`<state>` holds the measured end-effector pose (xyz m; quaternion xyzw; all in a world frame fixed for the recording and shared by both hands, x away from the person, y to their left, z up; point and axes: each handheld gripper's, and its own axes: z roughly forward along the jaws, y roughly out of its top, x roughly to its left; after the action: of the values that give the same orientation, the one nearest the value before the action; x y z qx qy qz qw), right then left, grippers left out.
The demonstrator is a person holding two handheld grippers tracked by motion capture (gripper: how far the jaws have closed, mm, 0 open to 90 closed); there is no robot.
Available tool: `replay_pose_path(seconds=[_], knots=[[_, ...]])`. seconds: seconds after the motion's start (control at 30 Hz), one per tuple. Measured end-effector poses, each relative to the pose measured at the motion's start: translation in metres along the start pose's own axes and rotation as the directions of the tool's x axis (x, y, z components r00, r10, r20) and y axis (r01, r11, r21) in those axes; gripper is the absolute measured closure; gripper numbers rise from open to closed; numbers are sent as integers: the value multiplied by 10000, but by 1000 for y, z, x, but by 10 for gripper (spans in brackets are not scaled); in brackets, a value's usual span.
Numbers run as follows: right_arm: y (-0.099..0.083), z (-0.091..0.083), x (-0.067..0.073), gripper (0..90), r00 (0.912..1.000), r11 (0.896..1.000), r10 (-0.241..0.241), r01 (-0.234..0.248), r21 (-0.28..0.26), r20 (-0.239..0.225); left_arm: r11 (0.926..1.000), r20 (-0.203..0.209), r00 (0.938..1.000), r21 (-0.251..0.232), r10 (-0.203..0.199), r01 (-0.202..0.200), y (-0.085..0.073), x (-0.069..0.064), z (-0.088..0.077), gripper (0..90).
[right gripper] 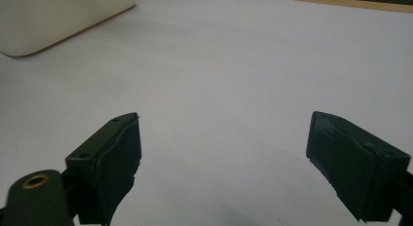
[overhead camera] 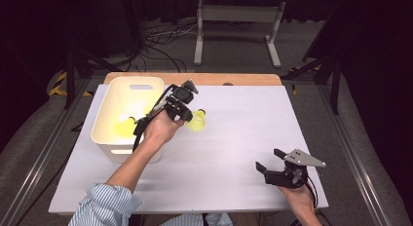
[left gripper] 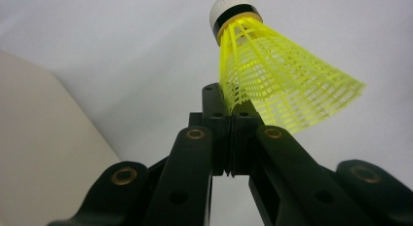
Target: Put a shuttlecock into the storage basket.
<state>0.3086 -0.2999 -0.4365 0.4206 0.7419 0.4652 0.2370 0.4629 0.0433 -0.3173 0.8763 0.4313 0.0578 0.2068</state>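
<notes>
So one birdie (overhead camera: 127, 124) sits in the tub (overhead camera: 108, 145); left gripper (overhead camera: 187, 114) pinches another birdie (left gripper: 277, 80), right gripper (overhead camera: 271, 160) gapes empty.

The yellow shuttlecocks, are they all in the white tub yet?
Not yet. One yellow shuttlecock already lies inside the white tub. The left gripper is pinching a second shuttlecock by its skirt beside the tub; it looks bound for the tub next. The right gripper waits open, holding nothing.
</notes>
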Motion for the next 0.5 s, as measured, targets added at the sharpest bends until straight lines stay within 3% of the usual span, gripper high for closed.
replay_pose_path(seconds=[0.13,0.5], knots=[[-4,-4,-1,133,10000,9996,43,-42,-264,36,10000,34,10000,0,-73,73,1,2,-2,889],[-9,-4,-3,130,10000,9999,48,-47,-154,42,9999,60,9999,14,-154,153,3,8,-5,889]])
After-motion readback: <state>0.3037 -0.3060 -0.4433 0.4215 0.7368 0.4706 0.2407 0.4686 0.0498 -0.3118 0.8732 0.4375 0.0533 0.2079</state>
